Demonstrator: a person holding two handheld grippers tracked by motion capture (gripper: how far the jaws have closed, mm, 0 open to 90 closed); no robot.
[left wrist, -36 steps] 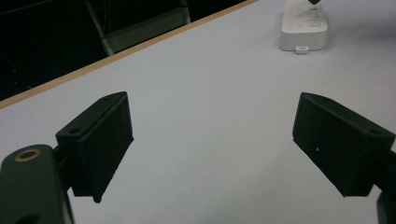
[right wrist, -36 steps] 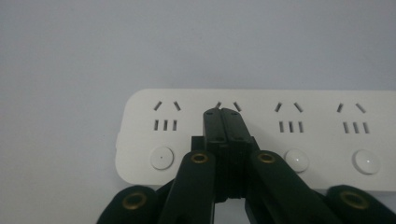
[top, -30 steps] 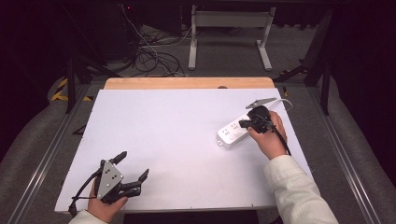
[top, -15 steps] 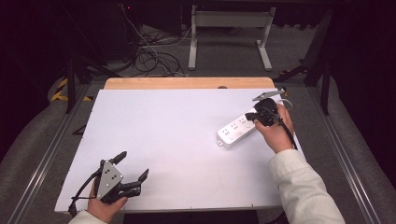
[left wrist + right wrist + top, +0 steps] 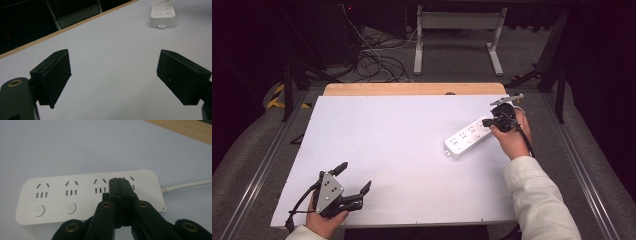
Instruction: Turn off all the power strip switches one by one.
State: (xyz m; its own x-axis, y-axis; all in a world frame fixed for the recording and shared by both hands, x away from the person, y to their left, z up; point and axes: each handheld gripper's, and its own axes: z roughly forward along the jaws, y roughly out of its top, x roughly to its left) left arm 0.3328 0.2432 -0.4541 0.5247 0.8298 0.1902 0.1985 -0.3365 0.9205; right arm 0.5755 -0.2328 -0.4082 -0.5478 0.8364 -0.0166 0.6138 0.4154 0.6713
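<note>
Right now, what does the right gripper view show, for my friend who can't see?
A shut black gripper points at a white power strip lying on a pale table. The strip has rows of sockets and round buttons, and its white cord runs off to the right.

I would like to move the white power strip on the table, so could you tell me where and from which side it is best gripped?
Grip the power strip across its narrow width, near the middle of its length, coming from above with the fingers on its two long side edges. It lies flat and is long and slim, so only the short span seems to fit; its cable leaves one end, so avoid that end.
</note>
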